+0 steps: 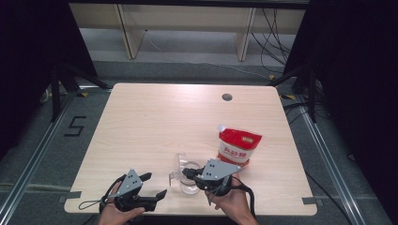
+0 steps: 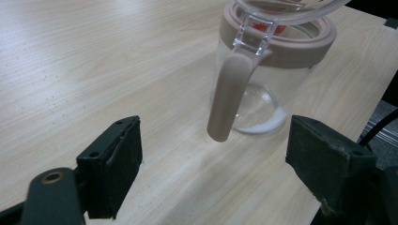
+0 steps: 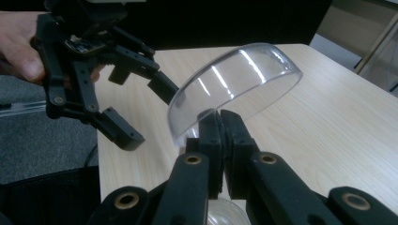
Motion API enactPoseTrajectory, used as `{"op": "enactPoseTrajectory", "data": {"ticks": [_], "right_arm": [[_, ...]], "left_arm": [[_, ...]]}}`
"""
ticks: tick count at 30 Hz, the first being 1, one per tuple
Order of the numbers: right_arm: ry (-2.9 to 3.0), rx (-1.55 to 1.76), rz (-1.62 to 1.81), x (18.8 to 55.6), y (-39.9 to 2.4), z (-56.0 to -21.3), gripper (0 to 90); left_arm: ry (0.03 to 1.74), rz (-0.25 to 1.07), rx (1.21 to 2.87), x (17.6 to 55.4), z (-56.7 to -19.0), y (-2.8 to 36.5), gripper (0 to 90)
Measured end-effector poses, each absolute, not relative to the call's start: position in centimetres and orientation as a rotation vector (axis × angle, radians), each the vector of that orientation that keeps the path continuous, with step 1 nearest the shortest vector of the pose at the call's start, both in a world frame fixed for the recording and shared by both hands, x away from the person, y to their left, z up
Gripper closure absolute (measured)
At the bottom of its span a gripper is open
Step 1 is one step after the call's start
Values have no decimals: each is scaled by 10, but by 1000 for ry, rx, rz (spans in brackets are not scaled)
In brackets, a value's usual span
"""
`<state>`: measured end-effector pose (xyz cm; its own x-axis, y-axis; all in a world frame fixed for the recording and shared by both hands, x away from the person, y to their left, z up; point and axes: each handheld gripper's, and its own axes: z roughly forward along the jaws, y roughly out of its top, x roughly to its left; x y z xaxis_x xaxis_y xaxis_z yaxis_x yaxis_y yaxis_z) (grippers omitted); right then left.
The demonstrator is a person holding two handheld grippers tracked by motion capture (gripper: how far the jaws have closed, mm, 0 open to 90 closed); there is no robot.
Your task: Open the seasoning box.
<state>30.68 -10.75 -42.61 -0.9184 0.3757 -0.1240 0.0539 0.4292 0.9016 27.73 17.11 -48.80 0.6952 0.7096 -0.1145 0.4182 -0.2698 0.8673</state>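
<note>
**A recording lab's test station**

A bare light-wood table (image 1: 155, 122) stands on grey carpet between dark curtains, flanked by metal floor rails (image 1: 28, 164), loose cables (image 1: 274, 33), tape marks and a floor numeral "5" (image 1: 75, 125): a laboratory setting.

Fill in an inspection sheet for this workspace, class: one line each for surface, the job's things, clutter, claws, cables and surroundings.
Surface: light wood table, with a round hole near the far edge.
Job's things: clear jar with a beige collar and latch arm, a little white powder at the bottom; its clear lid is swung up. Red and white pouch stands beside it.
Clutter: nothing seen.
Claws: left claw open and empty, facing the jar; right claw shut on the lid's rim.
Cables: one trails from each claw at the near edge; more lie on the floor beyond the table.
Surroundings: grey floor, a "5" marked on it at left, dark curtains, pale furniture behind.
</note>
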Motion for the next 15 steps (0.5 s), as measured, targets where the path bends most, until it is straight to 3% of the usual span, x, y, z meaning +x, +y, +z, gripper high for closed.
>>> {"op": "enactPoseTrajectory", "data": {"ticks": [15], "right_arm": [[2409,302,1486,303,-83,-425,872]], "left_arm": [[894,348,1914,276,-492,178,166]]}}
